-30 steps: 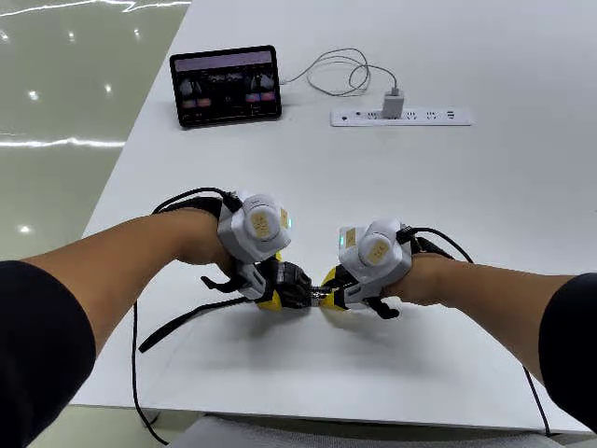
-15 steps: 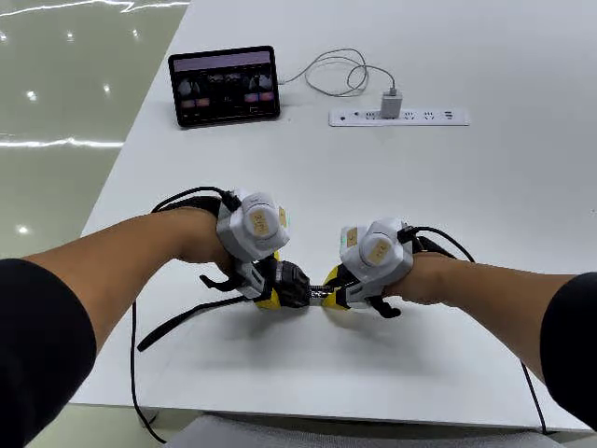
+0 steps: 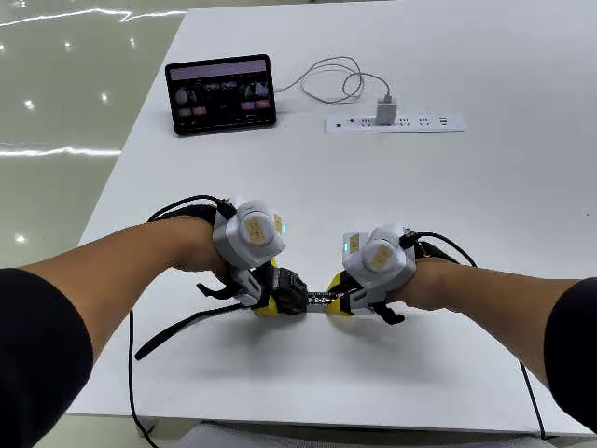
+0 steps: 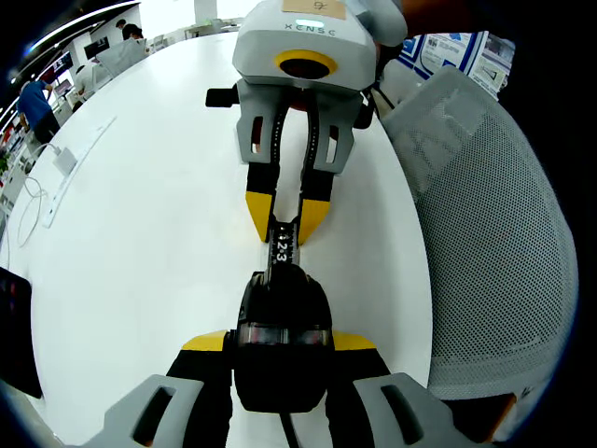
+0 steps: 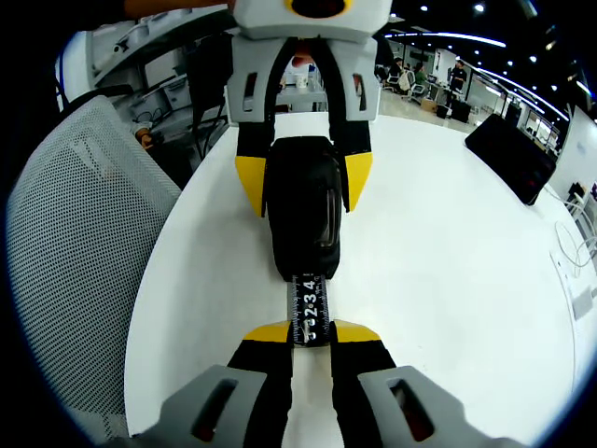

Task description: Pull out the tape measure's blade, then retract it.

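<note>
A black tape measure rests low over the white table, with my left gripper shut on its case. A short length of black blade with white numbers runs from the case to my right gripper, which is shut on the blade's end. In the left gripper view the blade reaches into the right gripper's yellow fingertips. In the right gripper view the left gripper's yellow fingertips flank the case. The two grippers face each other, a few centimetres apart.
A tablet stands at the table's far left. A white power strip with a charger and coiled cable lies at the back. A grey mesh chair sits beside the table's near edge. Black cables trail from the left hand.
The blade's exposed length between the grippers has grown slightly as the hands drew a little apart. The head camera tilted, shifting the whole scene downward.
</note>
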